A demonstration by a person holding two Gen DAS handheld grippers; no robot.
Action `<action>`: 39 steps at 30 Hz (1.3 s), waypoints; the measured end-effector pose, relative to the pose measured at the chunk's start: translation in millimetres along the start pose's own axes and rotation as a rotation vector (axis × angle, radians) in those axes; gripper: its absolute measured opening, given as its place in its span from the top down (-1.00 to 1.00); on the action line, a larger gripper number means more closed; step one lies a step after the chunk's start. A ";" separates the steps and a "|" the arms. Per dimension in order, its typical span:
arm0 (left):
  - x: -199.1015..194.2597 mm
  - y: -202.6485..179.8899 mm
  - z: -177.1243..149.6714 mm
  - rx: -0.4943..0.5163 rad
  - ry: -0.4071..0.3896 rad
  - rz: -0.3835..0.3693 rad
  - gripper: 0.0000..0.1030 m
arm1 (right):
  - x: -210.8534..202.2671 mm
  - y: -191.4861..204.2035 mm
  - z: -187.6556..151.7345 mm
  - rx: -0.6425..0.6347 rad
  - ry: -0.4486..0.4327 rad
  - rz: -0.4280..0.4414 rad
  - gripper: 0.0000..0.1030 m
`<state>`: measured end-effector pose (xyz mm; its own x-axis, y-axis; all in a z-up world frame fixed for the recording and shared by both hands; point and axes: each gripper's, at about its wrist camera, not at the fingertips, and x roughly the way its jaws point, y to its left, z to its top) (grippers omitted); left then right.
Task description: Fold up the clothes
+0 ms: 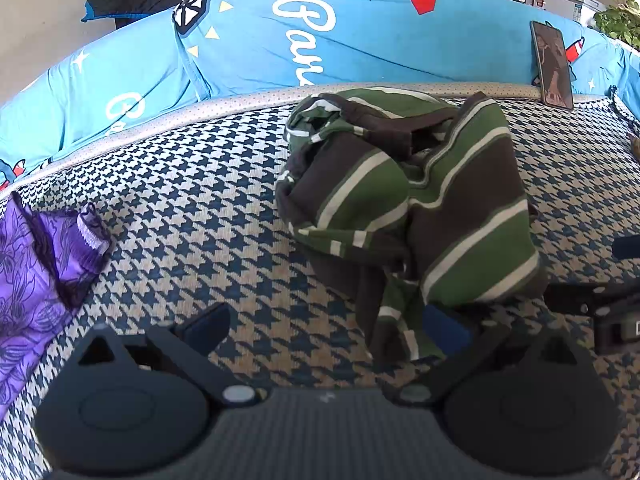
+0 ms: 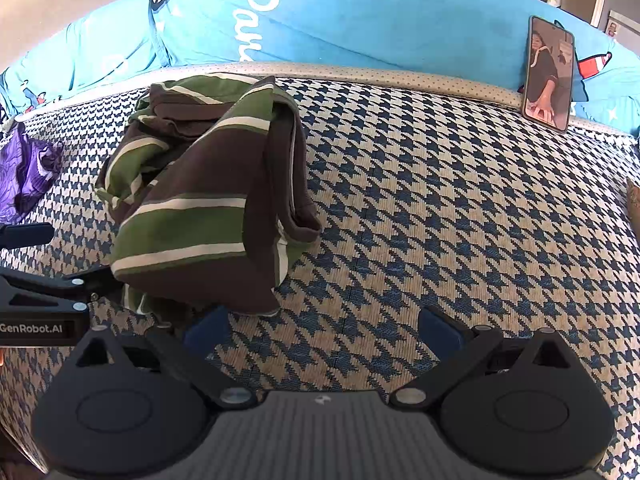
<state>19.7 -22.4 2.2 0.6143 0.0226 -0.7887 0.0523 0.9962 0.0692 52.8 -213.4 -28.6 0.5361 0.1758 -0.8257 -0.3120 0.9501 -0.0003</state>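
1. Purple garment sits far left on the houndstooth mattress.
2. Left gripper gapes wide, empty.
3. Striped sweater lies crumpled mid-bed: soft, floppy, probably light; pinch the near hem.
4. Right gripper spread wide, holding nothing.

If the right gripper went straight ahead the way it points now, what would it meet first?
Mostly bare houndstooth cover: the right gripper, open, points past the striped shirt, which lies off its left finger. Further on, probably the blue bedding; depth is unclear.

phone propped on blue bedding, perhaps a plant
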 end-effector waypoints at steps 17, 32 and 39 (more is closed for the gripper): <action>-1.0 1.7 0.4 -0.003 -0.005 0.002 -1.00 | -2.7 -3.0 1.2 0.009 -0.023 -0.011 -0.98; -3.1 11.6 3.3 -0.033 -0.017 0.028 -1.00 | -4.0 -13.2 5.7 0.074 -0.050 -0.043 -0.98; -1.0 18.3 2.9 -0.057 -0.004 0.019 -1.00 | -2.0 -20.1 8.1 0.119 -0.058 -0.061 -0.98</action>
<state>22.3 -4.5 6.1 0.6176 0.0414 -0.7854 -0.0043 0.9988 0.0493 64.3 -230.8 -22.4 0.5967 0.1277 -0.7922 -0.1840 0.9827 0.0198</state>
